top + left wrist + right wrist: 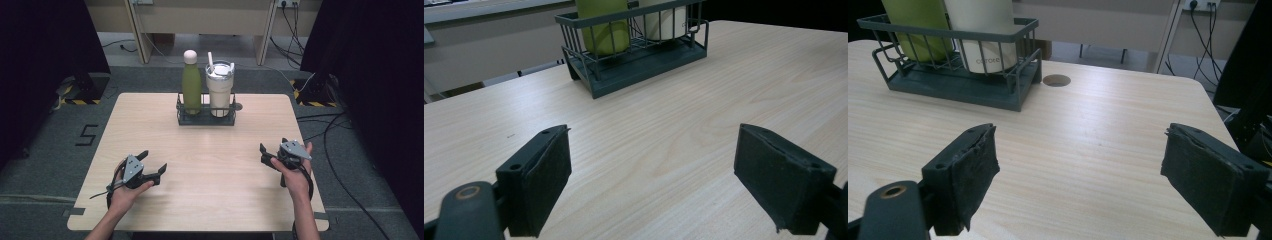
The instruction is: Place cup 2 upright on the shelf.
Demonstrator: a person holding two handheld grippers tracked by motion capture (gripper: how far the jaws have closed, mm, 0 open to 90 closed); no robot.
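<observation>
A dark wire basket point(206, 118) stands at the table's far middle. It holds a green bottle point(191, 85) with a cream cap on the left and a white lidded tumbler point(220, 87) with a straw on the right. My left gripper point(154, 161) rests low over the near left of the table, open, with nothing between its jaws. My right gripper point(273, 146) is at the near right, also open and holding nothing. The left gripper view shows the left gripper point(651, 145) facing the basket point(639, 65). In the right gripper view the right gripper point(1078, 140) looks past the basket point(963, 87) and the tumbler point(983, 35).
The light wooden table point(210, 190) has a small round grommet hole point(238, 106) right of the basket. Beyond the far edge are wooden furniture legs point(142, 35) and cables point(292, 30) on the floor. Dark curtains flank both sides.
</observation>
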